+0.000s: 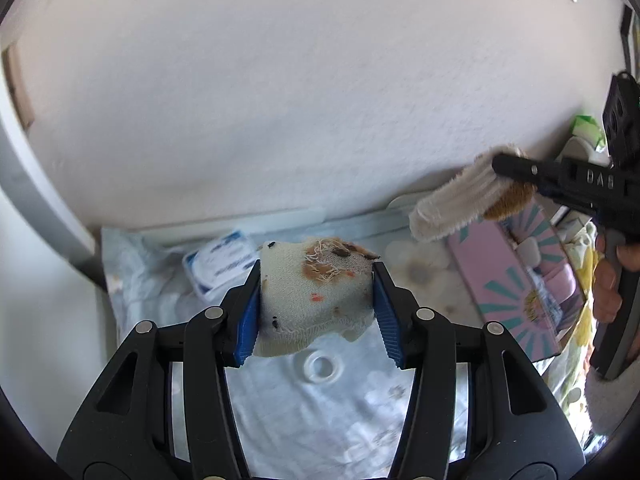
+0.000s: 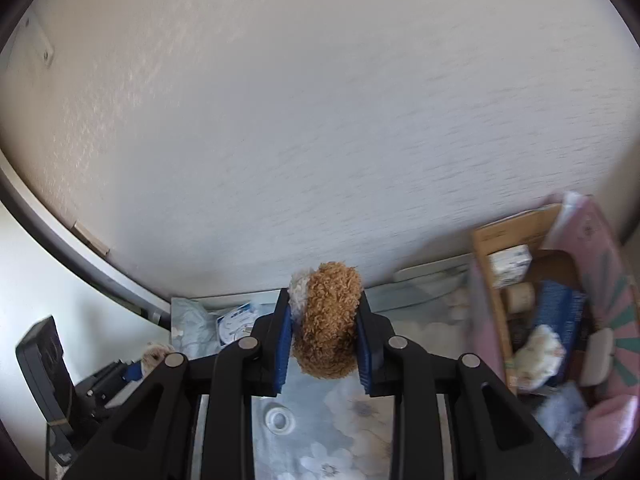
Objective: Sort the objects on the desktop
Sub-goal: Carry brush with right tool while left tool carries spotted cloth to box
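My left gripper point(image 1: 316, 280) is shut on a cream knit sock point(image 1: 312, 300), inside out, with loose orange and brown threads showing. It hangs above the floral cloth. My right gripper point(image 2: 324, 304) is shut on a fuzzy sock point(image 2: 328, 320) with a curly brown part and a white part. In the left wrist view that fuzzy sock point(image 1: 452, 200) shows a cream ribbed cuff sticking out left of the right gripper point(image 1: 504, 168), raised over the pink box point(image 1: 516, 280). The left gripper point(image 2: 132, 368) and its cream sock point(image 2: 154, 354) appear low at the left of the right wrist view.
The open pink box point(image 2: 604, 280) with a sunburst print stands at the right and holds several small items. A white tape ring point(image 1: 320, 366) lies on the blue floral cloth point(image 1: 320, 420). A blue-and-white packet point(image 1: 220, 260) sits near the wall. A person's hand point(image 1: 608, 292) grips the right tool.
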{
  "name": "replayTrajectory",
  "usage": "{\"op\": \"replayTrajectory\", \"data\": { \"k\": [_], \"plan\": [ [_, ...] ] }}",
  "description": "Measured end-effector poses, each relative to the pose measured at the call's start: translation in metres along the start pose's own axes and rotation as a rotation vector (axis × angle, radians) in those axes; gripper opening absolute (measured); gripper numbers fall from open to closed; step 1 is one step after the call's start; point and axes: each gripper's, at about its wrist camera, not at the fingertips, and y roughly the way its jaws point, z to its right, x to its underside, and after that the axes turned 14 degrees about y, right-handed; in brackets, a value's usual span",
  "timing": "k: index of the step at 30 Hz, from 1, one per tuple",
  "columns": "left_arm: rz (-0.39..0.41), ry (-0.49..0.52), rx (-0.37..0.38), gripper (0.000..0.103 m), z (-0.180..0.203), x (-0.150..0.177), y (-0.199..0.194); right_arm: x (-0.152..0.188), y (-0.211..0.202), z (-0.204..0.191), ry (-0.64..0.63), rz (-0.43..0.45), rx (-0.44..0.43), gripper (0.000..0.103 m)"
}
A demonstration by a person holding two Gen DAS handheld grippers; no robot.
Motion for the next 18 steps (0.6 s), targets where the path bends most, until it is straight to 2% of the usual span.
{"op": "replayTrajectory", "data": {
  "k": [5, 18],
  "plan": [
    [0.022, 0.052, 0.025, 0.047, 0.022, -0.024, 0.003, -0.004, -0.027, 0.016, 0.019, 0.06, 0.025, 0.025],
    [0.057, 0.155, 0.189, 0.047, 0.097, -0.085, 0.042, 0.0, -0.081, 0.087, 0.106, 0.134, 0.104, 0.025]
  ]
}}
